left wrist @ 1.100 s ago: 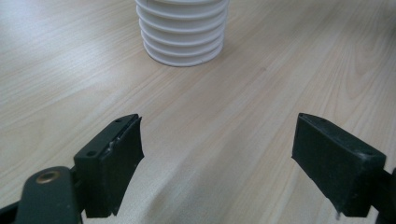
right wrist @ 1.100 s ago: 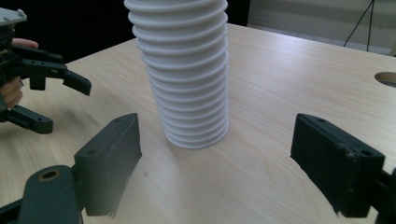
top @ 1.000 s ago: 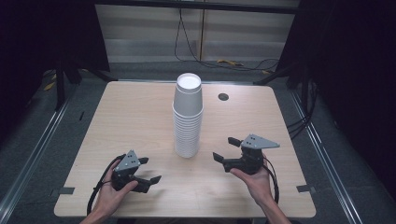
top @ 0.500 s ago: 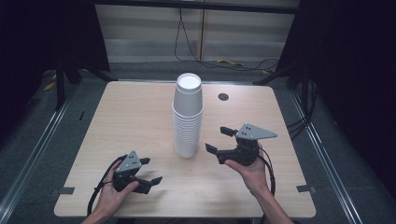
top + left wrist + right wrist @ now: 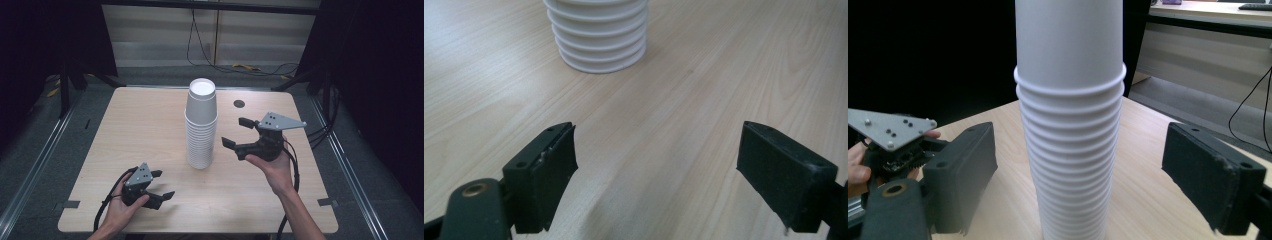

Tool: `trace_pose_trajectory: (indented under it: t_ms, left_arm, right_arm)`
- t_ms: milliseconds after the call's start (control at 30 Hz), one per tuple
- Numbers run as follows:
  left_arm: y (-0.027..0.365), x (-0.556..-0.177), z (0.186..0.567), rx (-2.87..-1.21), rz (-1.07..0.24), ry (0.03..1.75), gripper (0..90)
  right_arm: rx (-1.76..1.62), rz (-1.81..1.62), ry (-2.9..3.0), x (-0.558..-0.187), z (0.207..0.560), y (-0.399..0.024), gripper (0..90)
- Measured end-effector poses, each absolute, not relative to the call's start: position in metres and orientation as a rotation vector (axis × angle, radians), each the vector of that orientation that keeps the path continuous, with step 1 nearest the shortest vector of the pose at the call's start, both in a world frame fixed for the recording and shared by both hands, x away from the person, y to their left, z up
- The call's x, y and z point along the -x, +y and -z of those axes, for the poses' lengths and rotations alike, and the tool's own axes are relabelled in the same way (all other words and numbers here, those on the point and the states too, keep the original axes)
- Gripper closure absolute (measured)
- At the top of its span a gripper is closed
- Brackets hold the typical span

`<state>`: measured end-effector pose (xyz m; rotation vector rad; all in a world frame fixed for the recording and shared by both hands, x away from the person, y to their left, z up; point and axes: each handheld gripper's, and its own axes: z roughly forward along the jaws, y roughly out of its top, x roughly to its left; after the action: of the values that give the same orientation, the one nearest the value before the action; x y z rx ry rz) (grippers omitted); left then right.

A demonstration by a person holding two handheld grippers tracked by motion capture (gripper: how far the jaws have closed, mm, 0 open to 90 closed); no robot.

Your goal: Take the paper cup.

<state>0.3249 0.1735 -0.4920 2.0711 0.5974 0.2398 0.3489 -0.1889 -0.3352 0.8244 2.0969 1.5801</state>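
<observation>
A tall stack of white cups (image 5: 201, 122) stands upright mid-table (image 5: 150, 125), and the right tongs (image 5: 241, 132) hang in the air just to its right, jaws spread wide and pointed at it, gripping nothing. Through the right gripper view the stack (image 5: 1070, 120) sits between those spread jaws, clear of both. Down at the near left edge the left tongs (image 5: 161, 185) rest on the table, well apart from the cups, jaws parted too and empty.
</observation>
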Motion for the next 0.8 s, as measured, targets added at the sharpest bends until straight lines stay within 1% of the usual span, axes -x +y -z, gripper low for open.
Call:
trace_pose_trajectory:
  t_ms: [267,633,800]
  left_arm:
    - [0.173,-0.325,0.493,-2.087,-0.245,0.589,15.7]
    - [0.173,-0.325,0.492,-2.087,-0.256,0.575,15.8]
    - [0.173,-0.324,0.492,-2.094,-0.258,0.570,15.8]
  right_arm:
    - [-0.753,-1.602,2.104,-0.361,0.306,-0.179,13.9]
    - [-0.677,-1.610,2.143,-0.378,0.283,-0.155,13.9]
    - [-0.675,-1.587,2.180,-0.388,0.278,-0.146,14.8]
